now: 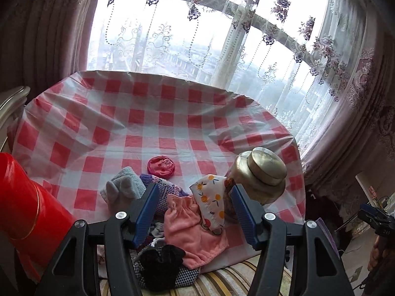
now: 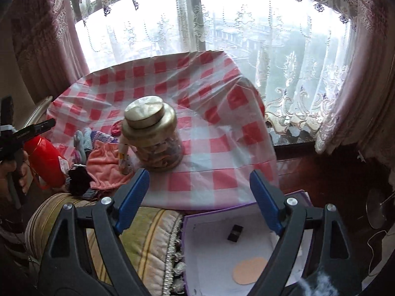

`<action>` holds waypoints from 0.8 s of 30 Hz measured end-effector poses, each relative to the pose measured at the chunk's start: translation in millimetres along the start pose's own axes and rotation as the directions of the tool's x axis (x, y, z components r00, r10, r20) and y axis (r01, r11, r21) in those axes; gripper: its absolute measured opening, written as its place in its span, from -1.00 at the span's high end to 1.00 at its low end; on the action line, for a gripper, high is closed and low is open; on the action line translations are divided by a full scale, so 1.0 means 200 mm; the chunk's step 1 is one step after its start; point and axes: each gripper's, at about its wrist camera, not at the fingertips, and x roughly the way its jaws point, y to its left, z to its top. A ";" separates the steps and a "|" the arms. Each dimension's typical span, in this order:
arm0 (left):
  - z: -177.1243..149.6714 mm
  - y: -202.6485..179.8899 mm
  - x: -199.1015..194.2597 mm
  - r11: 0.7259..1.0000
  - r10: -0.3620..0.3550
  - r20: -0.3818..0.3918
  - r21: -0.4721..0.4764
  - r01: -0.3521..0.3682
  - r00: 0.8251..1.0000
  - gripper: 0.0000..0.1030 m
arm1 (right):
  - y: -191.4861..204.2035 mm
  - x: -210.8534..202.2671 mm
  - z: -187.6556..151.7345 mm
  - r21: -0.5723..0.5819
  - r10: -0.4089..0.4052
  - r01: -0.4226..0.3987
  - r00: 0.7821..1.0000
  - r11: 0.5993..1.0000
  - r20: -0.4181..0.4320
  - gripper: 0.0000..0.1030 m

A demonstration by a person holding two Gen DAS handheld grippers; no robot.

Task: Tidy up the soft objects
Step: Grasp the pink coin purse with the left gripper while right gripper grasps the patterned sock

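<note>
Left gripper (image 1: 195, 212): jaws apart, nothing between them, held above the pile of soft items at the near edge of the table (image 1: 138, 123). Right gripper (image 2: 200, 197): jaws apart, empty, held over the near right corner of the table, with an open purple box (image 2: 222, 246) below it, off the table edge.

Table carries a red-and-white checked cloth. Soft items are bunched along the near edge, left of the jar: a pink towel (image 1: 190, 231) at the middle of the pile, a white fruit-print cloth (image 1: 212, 199) lying against the jar, a purple knitted piece (image 1: 165, 192) behind the towel, a grey-blue sock (image 1: 126, 185) at the pile's left side, and a black item (image 1: 160, 261) on a checked fabric overhanging the near edge. A flat red disc (image 1: 161, 167) lies just beyond the pile, apart from it.

Jar (image 2: 151, 135): clear body, gold lid, upright near the near edge, touching the fruit-print cloth. Contents cannot be identified.

Red cylinder (image 1: 27, 199) sits at the near left corner, tilted in the left wrist view.

The purple box interior shows a round tan pad (image 2: 249, 270) and a small dark object (image 2: 234, 233).
</note>
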 end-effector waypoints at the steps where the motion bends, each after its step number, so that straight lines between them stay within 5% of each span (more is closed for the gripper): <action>1: 0.02 0.02 0.02 1.000 0.013 -0.015 -0.005 -0.013 1.000 -0.20 | 0.06 0.04 0.00 -0.010 0.028 -0.028 1.000 1.000 -0.008 -0.66; 11: 0.18 0.24 0.33 0.993 0.063 -0.158 -0.089 -0.078 0.985 -0.21 | 0.60 0.60 0.06 0.005 0.234 -0.236 0.961 0.972 -0.148 -0.66; 20: 0.29 0.38 0.65 0.992 0.056 -0.244 -0.097 -0.081 0.968 -0.39 | 0.82 1.06 0.05 0.032 0.198 -0.196 0.954 0.980 -0.227 -0.66; 24: 0.31 0.40 0.90 0.997 0.062 -0.339 -0.032 -0.077 0.939 -0.44 | 0.90 1.17 0.01 -0.014 0.146 -0.154 0.956 0.988 -0.254 -0.66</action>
